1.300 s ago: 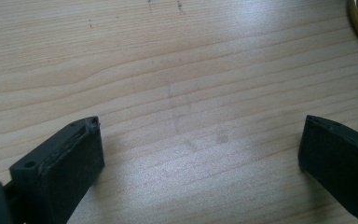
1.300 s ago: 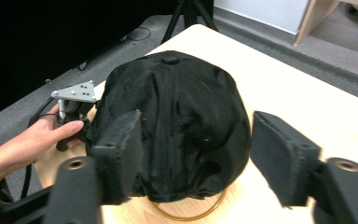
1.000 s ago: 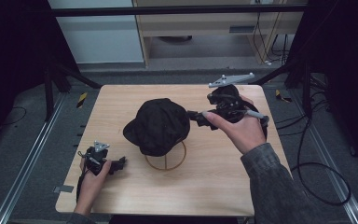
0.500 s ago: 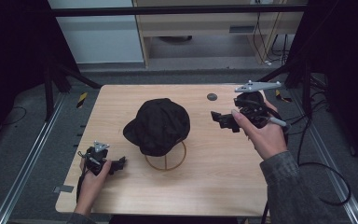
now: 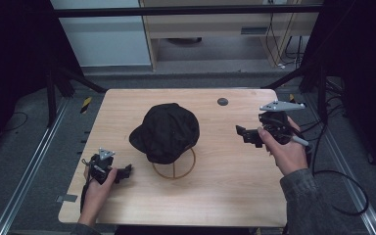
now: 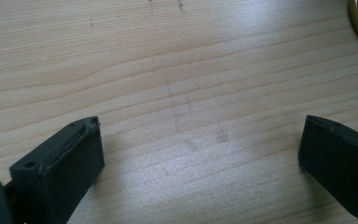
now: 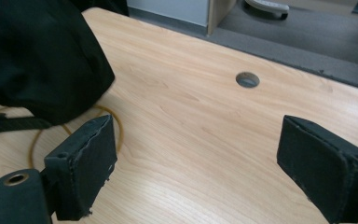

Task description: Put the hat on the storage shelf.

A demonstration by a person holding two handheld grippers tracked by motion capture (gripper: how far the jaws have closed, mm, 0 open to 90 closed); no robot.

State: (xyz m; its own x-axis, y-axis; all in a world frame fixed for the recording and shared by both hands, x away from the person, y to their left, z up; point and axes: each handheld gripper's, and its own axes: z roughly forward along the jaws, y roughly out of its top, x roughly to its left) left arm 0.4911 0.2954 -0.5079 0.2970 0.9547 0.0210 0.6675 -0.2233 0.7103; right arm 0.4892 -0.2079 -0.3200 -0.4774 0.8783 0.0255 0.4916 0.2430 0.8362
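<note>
R gripper pulled back off cap | both grippers agape | cap sits well left

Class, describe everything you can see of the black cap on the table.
The black cap looks like soft, matte fabric, with a rounded crown and a brim pointing toward the table's left front. It sits atop a yellow ring stand near the middle of the wooden table, covering most of it. Neither gripper touches it; the right gripper view shows its edge overhanging the ring.
</note>
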